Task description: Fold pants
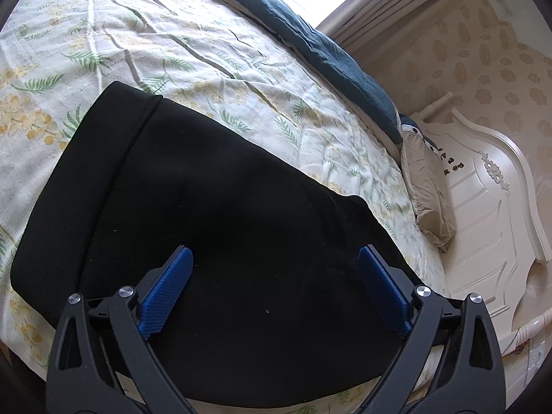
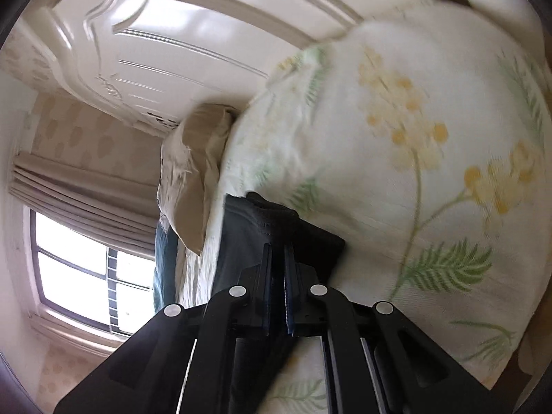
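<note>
Two jaws differ: my left gripper (image 1: 274, 258) hangs apart over the pants (image 1: 193, 207) on the bed (image 1: 207, 51); my right gripper (image 2: 277, 258) pinches a corner, which could slip if tugged.

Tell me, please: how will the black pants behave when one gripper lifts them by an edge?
The black pants will probably be floppy: they lie flat on the floral bedspread and follow its surface. The pinched edge bunches in the right gripper, so the rest should hang and drag. The matte knit looks unlikely to slip.
</note>
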